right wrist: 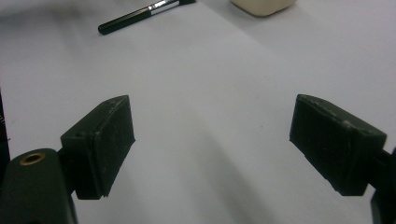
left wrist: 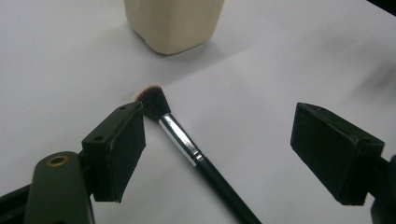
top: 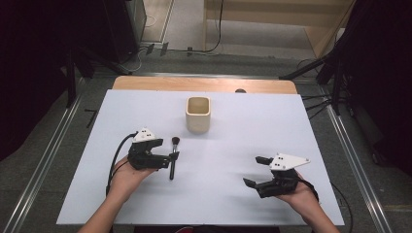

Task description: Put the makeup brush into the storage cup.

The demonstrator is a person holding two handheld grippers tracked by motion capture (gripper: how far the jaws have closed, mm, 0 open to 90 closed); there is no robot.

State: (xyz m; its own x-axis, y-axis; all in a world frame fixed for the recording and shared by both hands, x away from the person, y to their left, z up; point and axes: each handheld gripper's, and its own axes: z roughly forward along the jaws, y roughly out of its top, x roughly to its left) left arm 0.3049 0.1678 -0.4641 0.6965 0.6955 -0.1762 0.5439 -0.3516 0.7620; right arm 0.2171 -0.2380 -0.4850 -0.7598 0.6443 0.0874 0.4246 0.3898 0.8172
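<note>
Reach step: left tongs [left wrist: 217, 154] gape wide around the makeup brush [left wrist: 187, 144] lying on the bench [top: 233, 194]; next, close on its handle. Right tongs [top: 256, 171] wide, idle.

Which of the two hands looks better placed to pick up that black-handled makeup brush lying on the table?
The left. The left gripper has its jaws open on either side of the black-handled makeup brush, which lies flat between them. The right gripper is also open, but sits well away over bare white tabletop.
</note>
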